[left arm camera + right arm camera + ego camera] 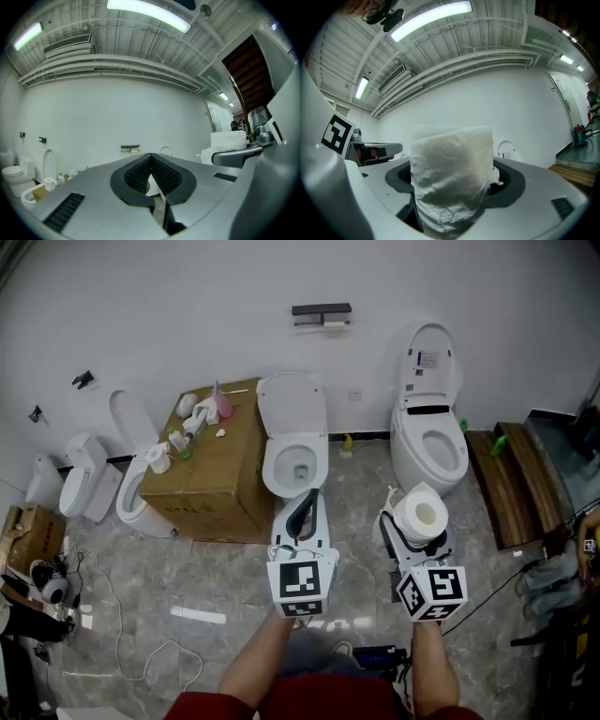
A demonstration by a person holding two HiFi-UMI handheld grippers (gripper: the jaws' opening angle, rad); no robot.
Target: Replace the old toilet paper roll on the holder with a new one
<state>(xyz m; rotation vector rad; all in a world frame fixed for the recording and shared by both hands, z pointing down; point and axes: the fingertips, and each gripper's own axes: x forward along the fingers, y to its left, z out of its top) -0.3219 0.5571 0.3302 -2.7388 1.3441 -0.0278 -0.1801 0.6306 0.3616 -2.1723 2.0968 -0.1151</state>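
The wrapped toilet paper roll (452,173) stands on end, pinched between the jaws of the right gripper (419,532), near the person. Just left of it, the left gripper (151,158) has its jaws pressed together on nothing. The holder (322,316) hangs on the far wall, beyond bare floor (361,486) between two open toilets (294,442).

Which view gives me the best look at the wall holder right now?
The head view: the holder shows whole and unobstructed. The left gripper view shows it only small and far off. The right gripper view does not show it; the gripped roll fills its middle.
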